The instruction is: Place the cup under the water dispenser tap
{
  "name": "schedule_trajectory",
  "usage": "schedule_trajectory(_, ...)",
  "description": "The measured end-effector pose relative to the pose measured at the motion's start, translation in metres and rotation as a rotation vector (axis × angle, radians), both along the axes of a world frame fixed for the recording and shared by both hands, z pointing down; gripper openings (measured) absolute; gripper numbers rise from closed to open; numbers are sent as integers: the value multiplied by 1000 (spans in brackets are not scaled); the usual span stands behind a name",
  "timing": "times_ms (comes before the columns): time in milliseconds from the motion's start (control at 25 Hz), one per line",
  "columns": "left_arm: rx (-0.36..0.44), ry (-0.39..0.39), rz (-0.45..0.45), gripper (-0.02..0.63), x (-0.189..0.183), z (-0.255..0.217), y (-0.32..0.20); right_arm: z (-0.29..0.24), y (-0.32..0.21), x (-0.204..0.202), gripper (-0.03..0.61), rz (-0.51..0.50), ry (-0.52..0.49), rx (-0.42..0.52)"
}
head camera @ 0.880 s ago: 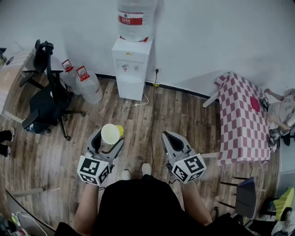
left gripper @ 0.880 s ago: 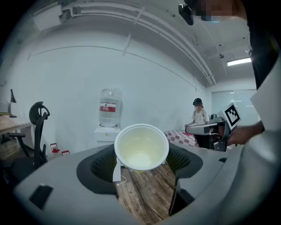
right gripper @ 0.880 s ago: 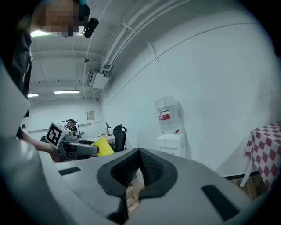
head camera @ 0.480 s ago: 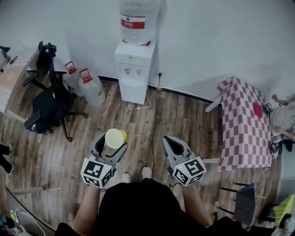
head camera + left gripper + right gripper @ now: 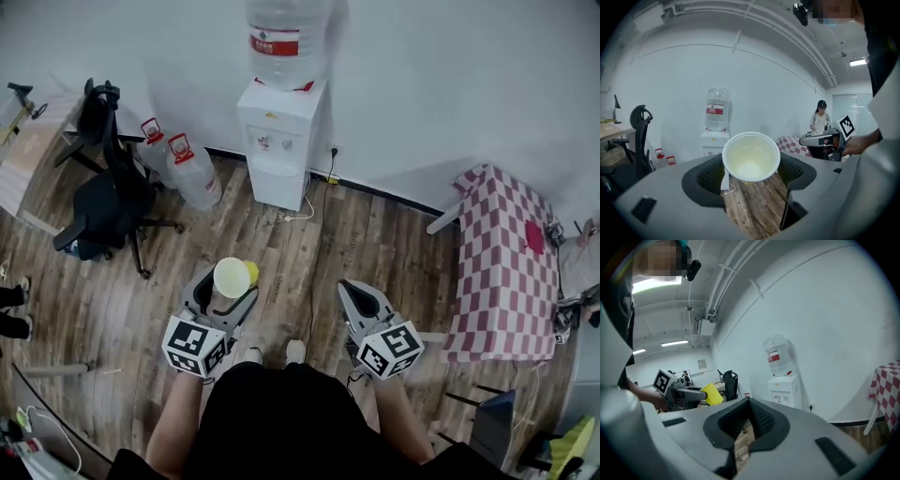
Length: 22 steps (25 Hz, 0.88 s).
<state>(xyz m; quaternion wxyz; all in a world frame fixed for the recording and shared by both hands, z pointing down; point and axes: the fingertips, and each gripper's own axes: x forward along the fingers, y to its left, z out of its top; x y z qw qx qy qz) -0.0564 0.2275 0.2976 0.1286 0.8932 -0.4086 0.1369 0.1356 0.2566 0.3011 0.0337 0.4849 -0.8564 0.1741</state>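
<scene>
A yellow paper cup with a pale inside stands upright between the jaws of my left gripper, which is shut on its sides. In the left gripper view the cup fills the gap between the pads, its mouth facing the camera. The white water dispenser with a big bottle on top stands against the far wall, well ahead of the cup and also visible behind it. My right gripper is held beside the left one, shut and empty. From it I see the dispenser and the cup.
A black office chair and two spare water bottles stand left of the dispenser. A table with a red checked cloth is on the right. A cable runs over the wooden floor by the dispenser. A person stands far off.
The dispenser and the rest of the room have slid a little down and to the right in the head view. Both grippers keep their pose, and the cup stays in the left one.
</scene>
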Motion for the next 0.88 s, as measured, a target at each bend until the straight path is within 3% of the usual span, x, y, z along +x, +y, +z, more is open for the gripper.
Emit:
schedule_trajectory(80,-29,5,-22,361,4,6,2,4,-1,4,11,-22,-10,-10)
schedule_trajectory(520,-32,-11,-63,362,31,13,-3,22,-12,26,11,-102,-69,-49)
schedule_trajectory(880,-18,-22,-61,362,38,13,-34,21,-33,24,11,-100,-111,-32)
